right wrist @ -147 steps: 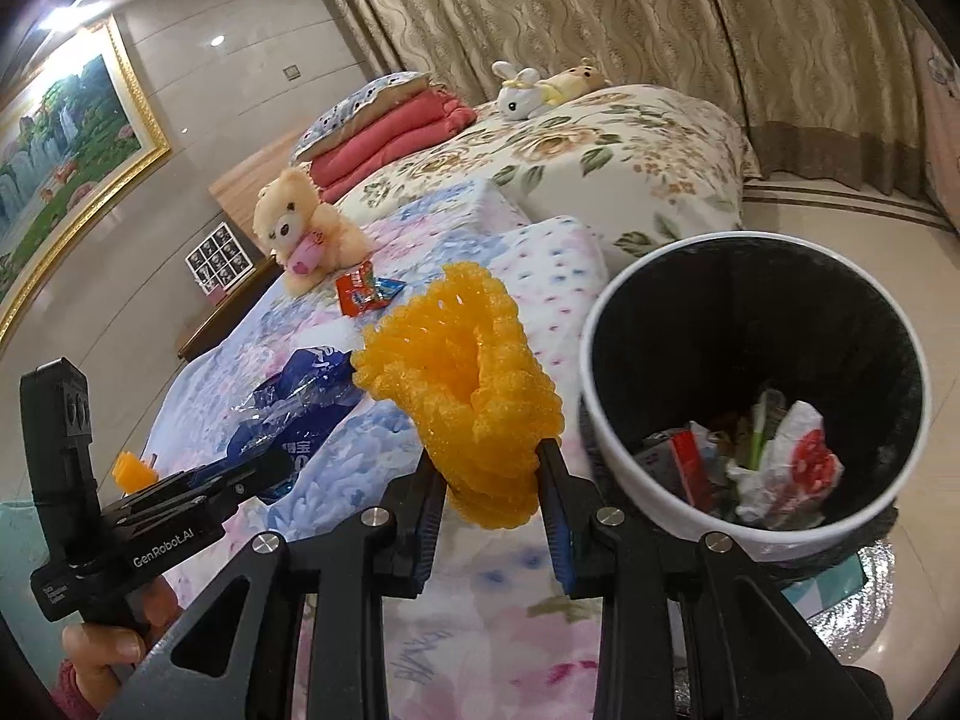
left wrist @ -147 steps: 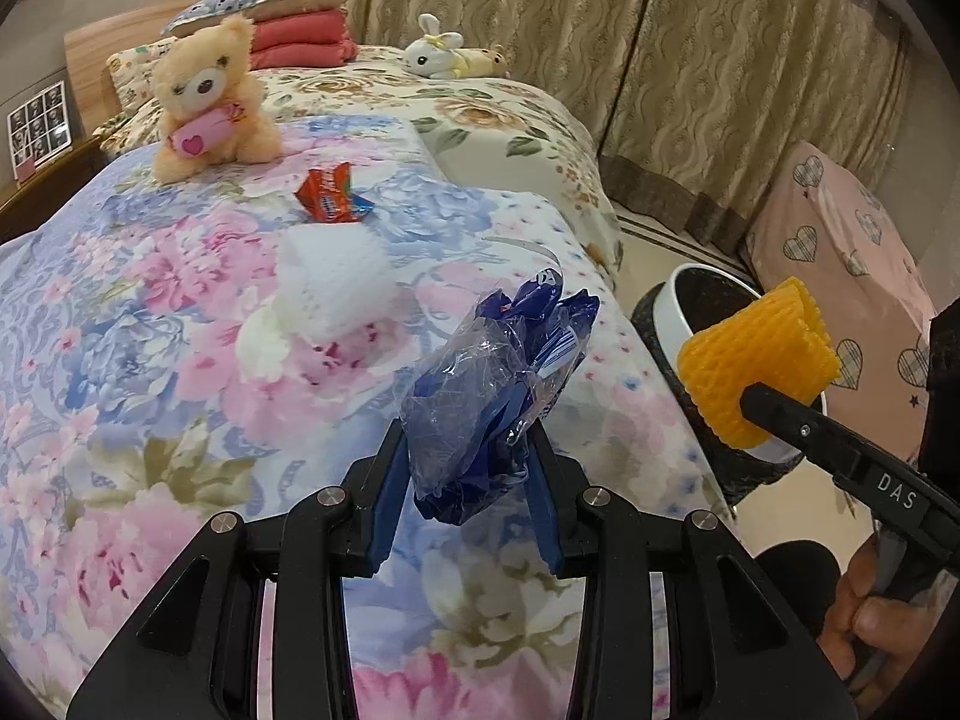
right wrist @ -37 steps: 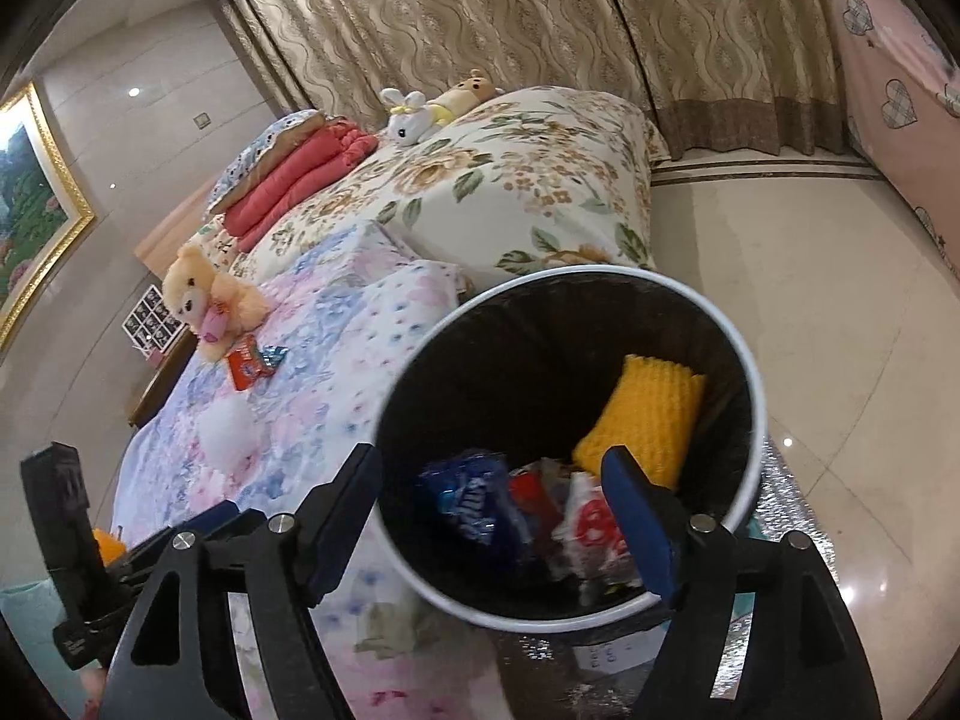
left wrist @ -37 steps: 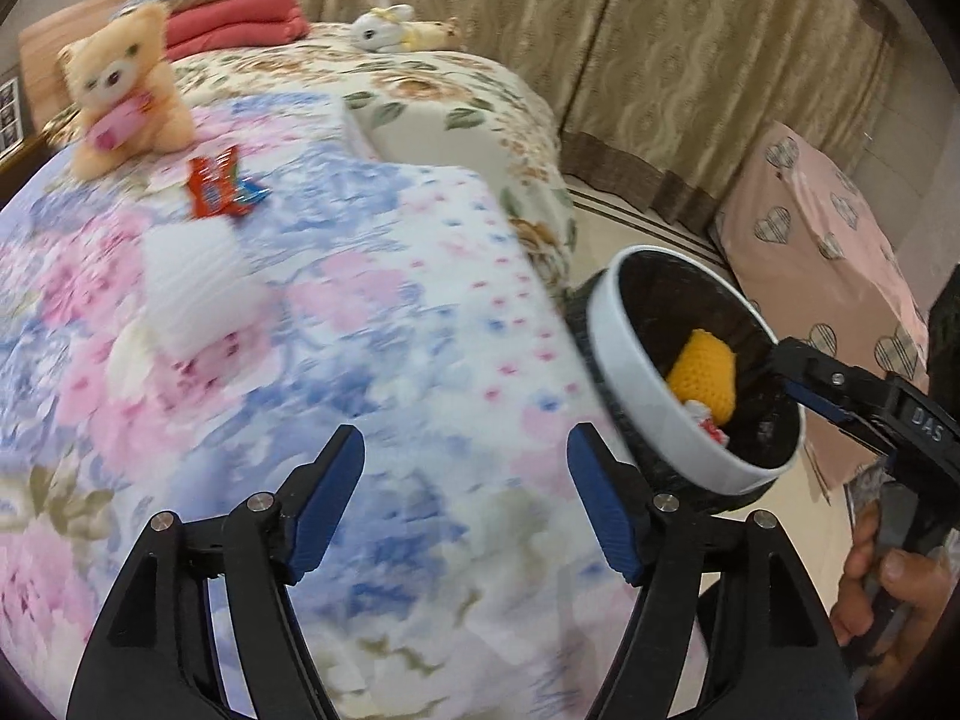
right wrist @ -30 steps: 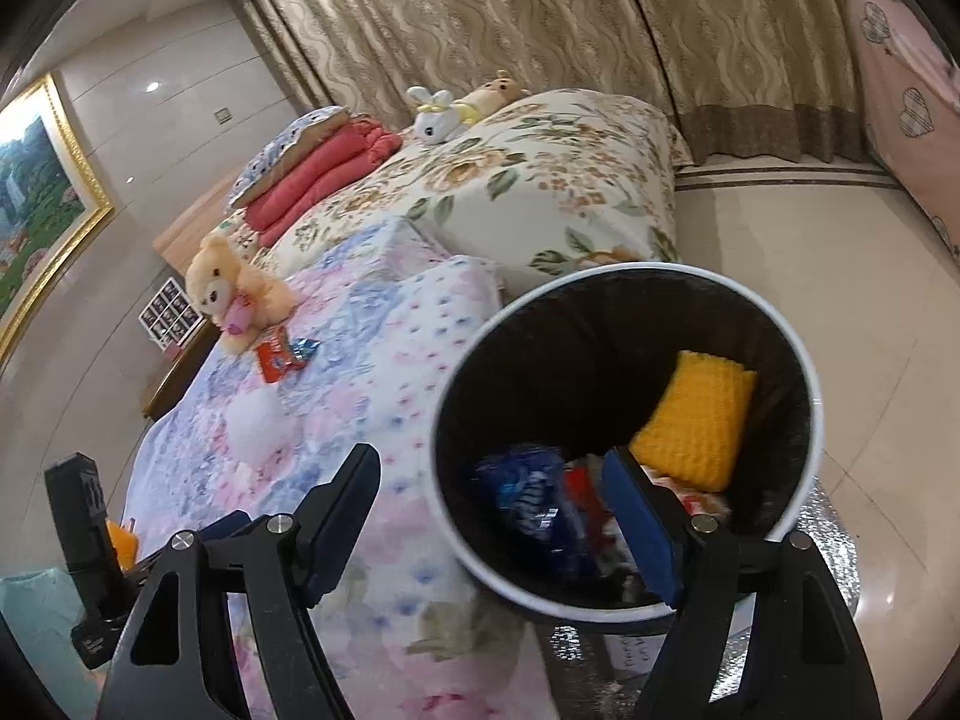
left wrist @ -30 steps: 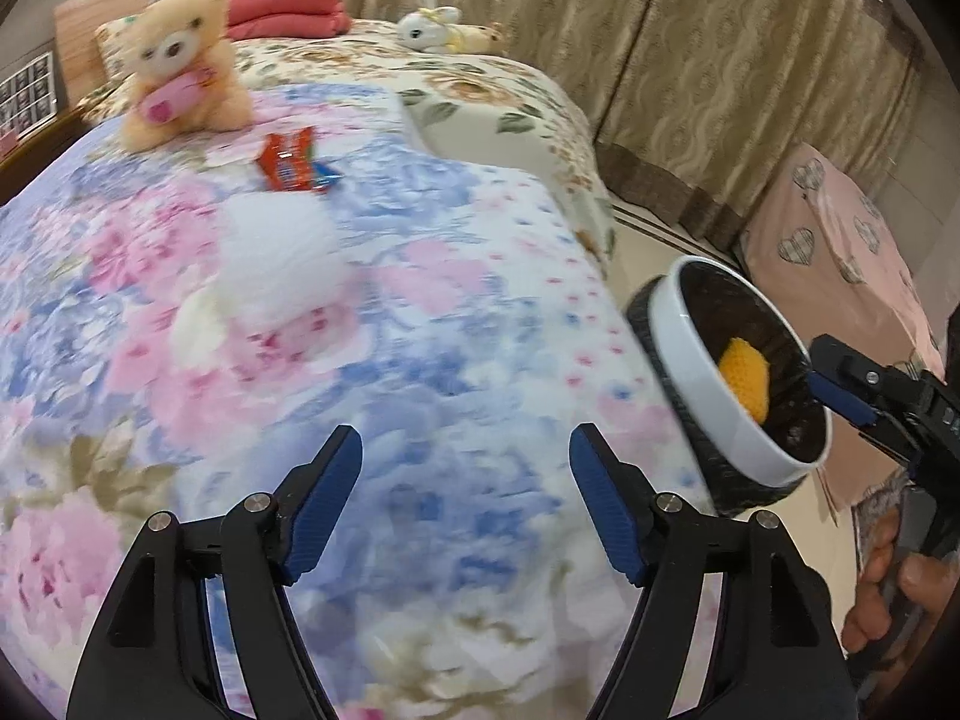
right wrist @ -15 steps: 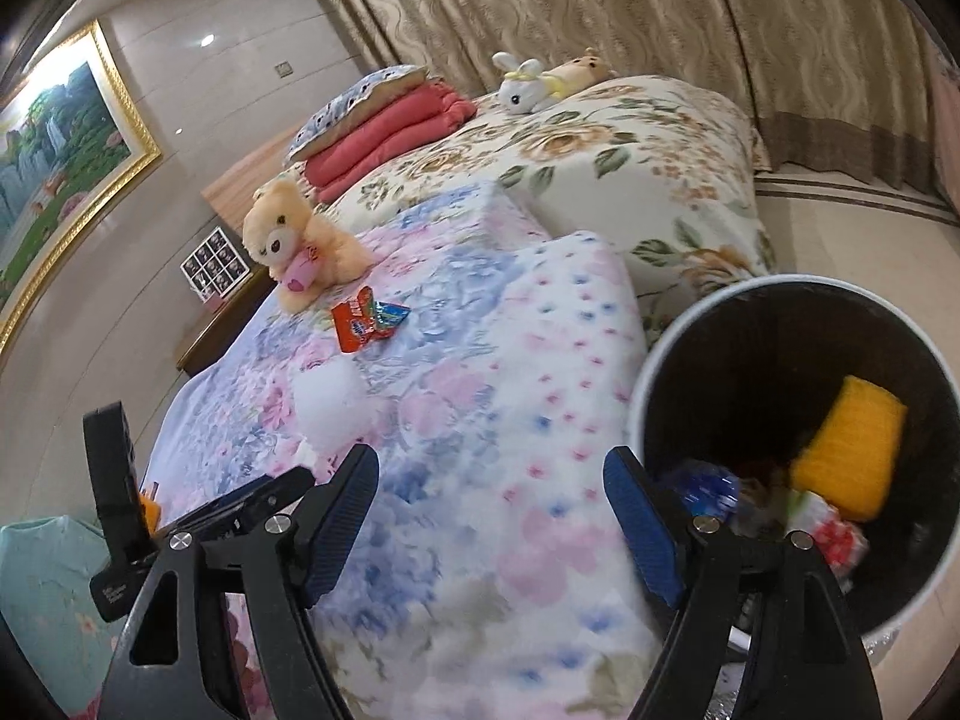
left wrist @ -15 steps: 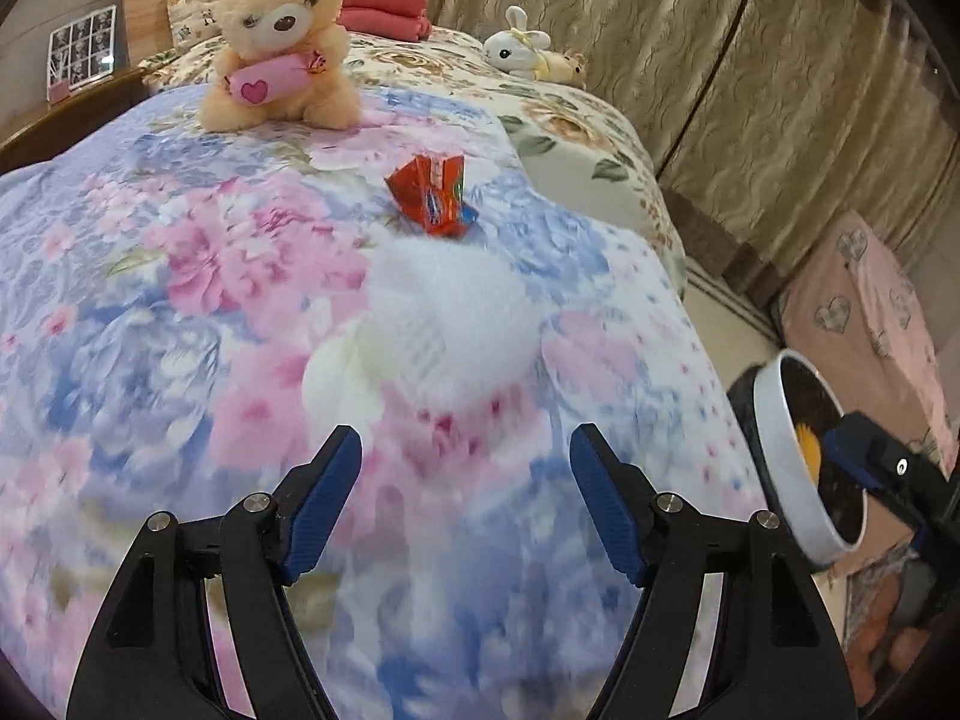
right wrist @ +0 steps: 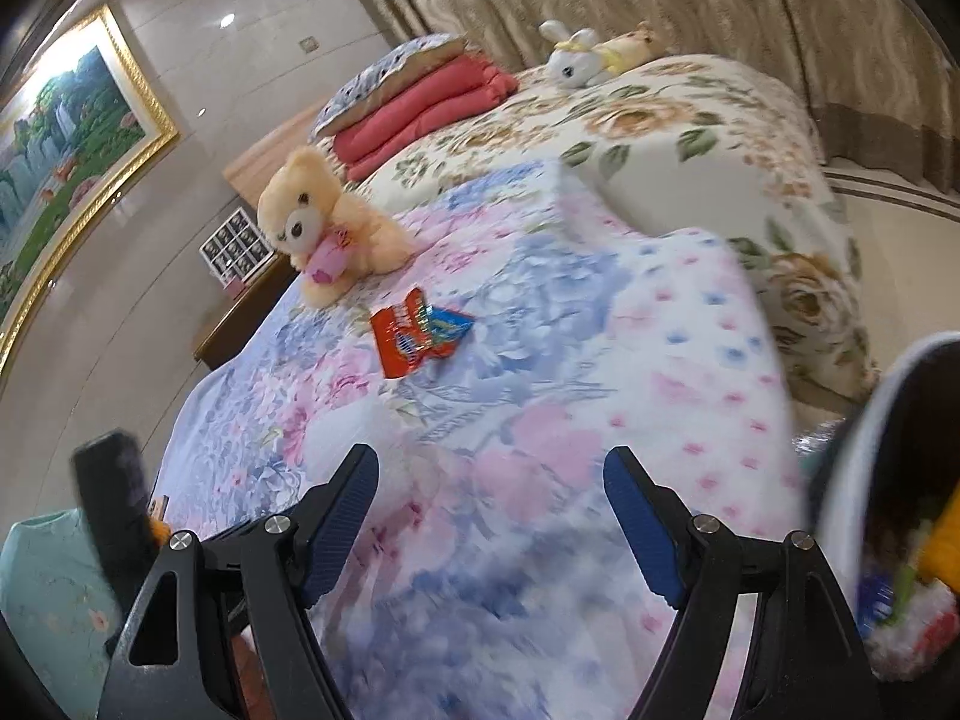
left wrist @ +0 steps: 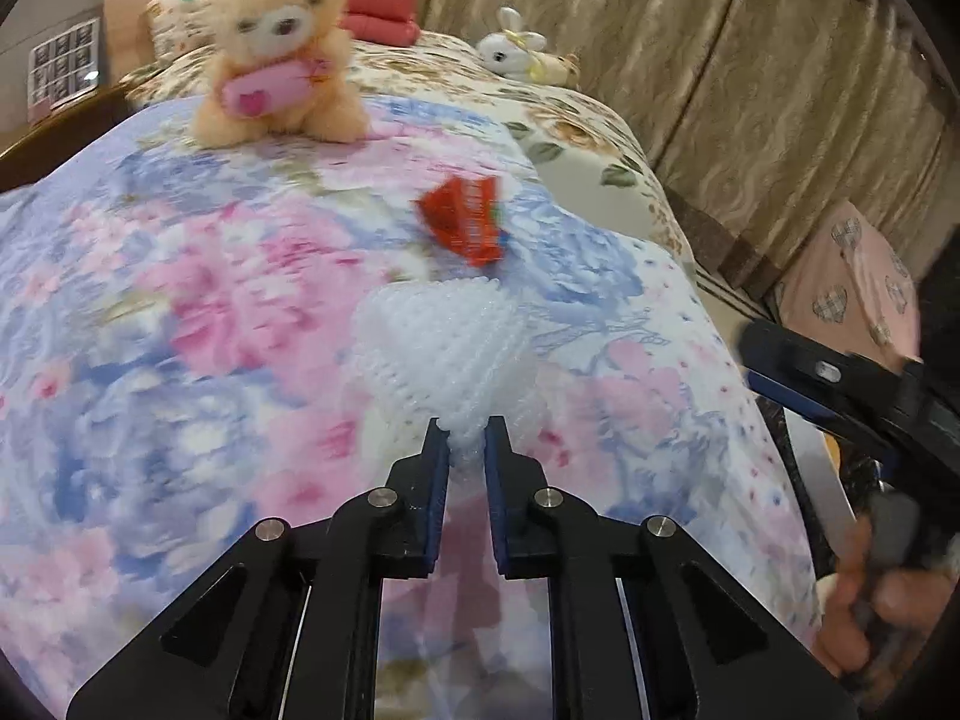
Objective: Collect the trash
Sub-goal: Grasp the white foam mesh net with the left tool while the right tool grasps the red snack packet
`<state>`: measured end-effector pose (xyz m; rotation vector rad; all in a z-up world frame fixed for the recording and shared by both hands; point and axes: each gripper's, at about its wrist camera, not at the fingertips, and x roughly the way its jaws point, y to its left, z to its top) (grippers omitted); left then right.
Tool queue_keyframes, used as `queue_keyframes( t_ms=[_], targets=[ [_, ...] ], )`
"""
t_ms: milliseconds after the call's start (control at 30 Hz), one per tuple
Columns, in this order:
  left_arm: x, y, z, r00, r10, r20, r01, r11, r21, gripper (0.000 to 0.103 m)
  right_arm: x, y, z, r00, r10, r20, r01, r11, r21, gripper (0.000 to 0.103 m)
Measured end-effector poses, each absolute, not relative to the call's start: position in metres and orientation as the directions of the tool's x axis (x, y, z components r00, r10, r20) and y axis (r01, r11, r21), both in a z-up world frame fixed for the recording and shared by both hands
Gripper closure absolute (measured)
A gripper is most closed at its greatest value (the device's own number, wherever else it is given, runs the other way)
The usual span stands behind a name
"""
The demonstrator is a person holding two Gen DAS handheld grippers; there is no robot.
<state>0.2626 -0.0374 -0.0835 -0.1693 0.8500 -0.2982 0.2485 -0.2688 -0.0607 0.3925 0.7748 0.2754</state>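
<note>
My left gripper (left wrist: 467, 433) is shut on the near edge of a white foam fruit net (left wrist: 437, 348) that lies on the floral bed cover (left wrist: 180, 312). A red and blue snack wrapper (left wrist: 465, 222) lies just beyond the net; it also shows in the right wrist view (right wrist: 414, 333). My right gripper (right wrist: 491, 480) is open and empty above the bed cover. The white-rimmed trash bin (right wrist: 858, 468) with trash inside is at the right edge of the right wrist view.
A tan teddy bear (left wrist: 279, 51) sits at the far end of the bed cover. Folded red blankets (right wrist: 420, 108) and a white plush rabbit (right wrist: 573, 60) lie on the bed behind. Curtains (left wrist: 750, 78) hang along the right. A pink heart-patterned cover (left wrist: 852, 294) is at right.
My left gripper has moved forward to the white foam net and shut on it. My right gripper has swung left from the bin toward the bed and stays open.
</note>
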Motion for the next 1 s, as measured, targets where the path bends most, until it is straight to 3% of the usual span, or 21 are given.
queue_keyframes(
  t_ms=[300,700,867,1000],
  targets=[
    [0.252,0.028,-0.090,0.644,-0.298,-0.705,0.084,0.943,-0.322,0.092,0.304,-0.214,-0.090,0.652,0.418,-0.632,-0.168,0.893,0.417,0.024],
    [0.255,0.031,-0.100,0.633,-0.314,-0.707,0.077,0.935,-0.346,0.092,0.369,-0.187,-0.095,0.662,0.379,-0.647,-0.162,0.915,0.370,0.027],
    [0.254,0.030,-0.099,0.635,-0.311,-0.707,0.080,0.937,-0.340,0.092,0.376,-0.181,-0.098,0.651,0.371,-0.662,-0.165,0.921,0.353,0.076],
    [0.252,0.029,-0.098,0.637,-0.305,-0.708,0.082,0.940,-0.332,0.092,0.364,-0.184,-0.095,0.664,0.369,-0.651,-0.166,0.921,0.353,0.087]
  ],
)
